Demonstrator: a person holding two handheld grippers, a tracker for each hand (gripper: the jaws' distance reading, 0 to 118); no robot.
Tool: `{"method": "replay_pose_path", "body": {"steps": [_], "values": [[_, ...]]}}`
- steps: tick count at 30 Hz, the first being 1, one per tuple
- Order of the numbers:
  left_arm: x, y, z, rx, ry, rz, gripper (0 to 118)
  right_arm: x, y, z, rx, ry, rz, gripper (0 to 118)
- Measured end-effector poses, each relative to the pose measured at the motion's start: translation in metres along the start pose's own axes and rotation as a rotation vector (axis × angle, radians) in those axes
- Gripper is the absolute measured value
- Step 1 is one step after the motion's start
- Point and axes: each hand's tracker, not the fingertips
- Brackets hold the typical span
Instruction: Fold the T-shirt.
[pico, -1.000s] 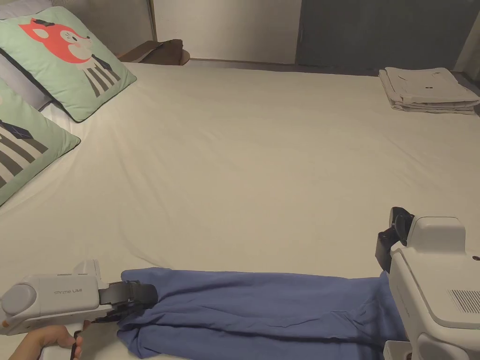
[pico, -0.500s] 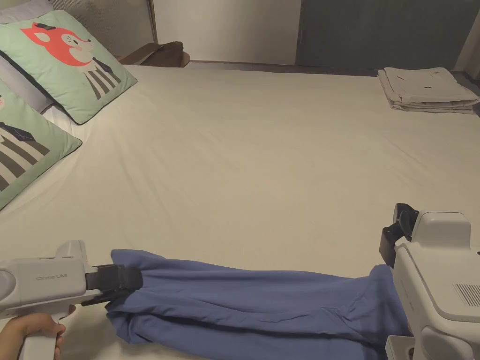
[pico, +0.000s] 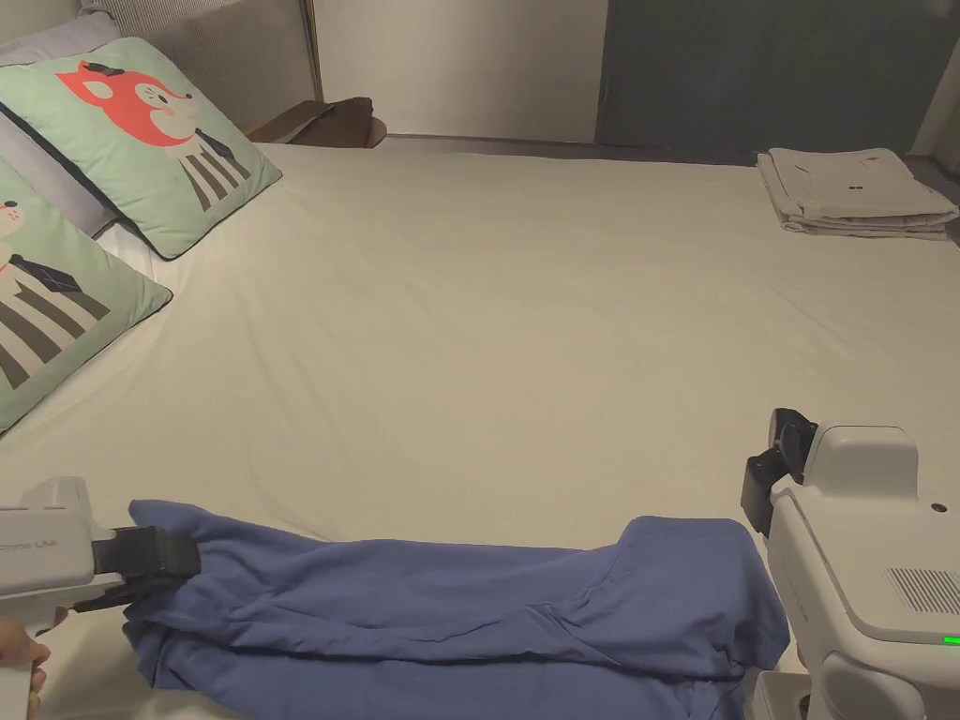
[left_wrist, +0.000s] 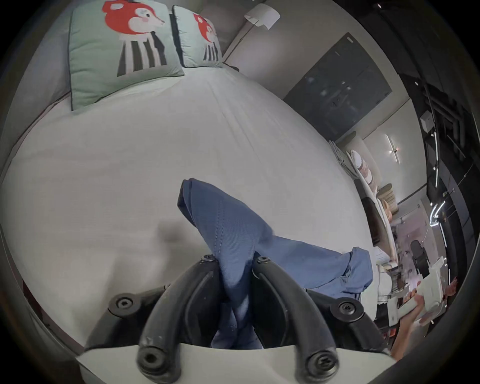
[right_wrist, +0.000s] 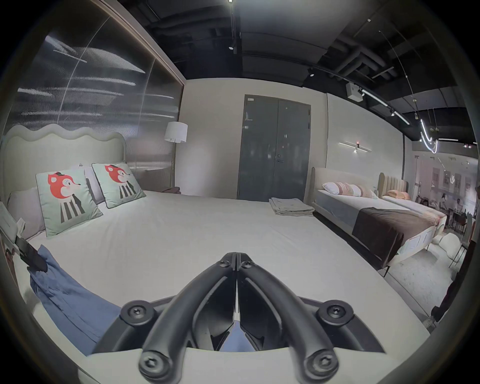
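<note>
**Spreading the shirt before the fold**

We are holding the blue T-shirt (pico: 422, 609) bunched along the near edge of the bed (pico: 525, 328), well apart from the folded beige stack (pico: 853, 187). The left tool (left_wrist: 235, 262) is clamping one end. The right tool (right_wrist: 237, 262) is closed, jaw tips meeting, blue cloth deeper between them. We are judging that even tension would flatten it.

Partly cut-off lettering on left tongs (pico: 155, 562) housing, too cropped to read
</note>
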Motion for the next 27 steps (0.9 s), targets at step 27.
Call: {"method": "replay_pose_path", "body": {"steps": [27], "values": [[0.231,-0.109,-0.155,-0.213,-0.043,-0.253,11,0.039,-0.002,0.017,0.004,-0.041,-0.017,0]]}}
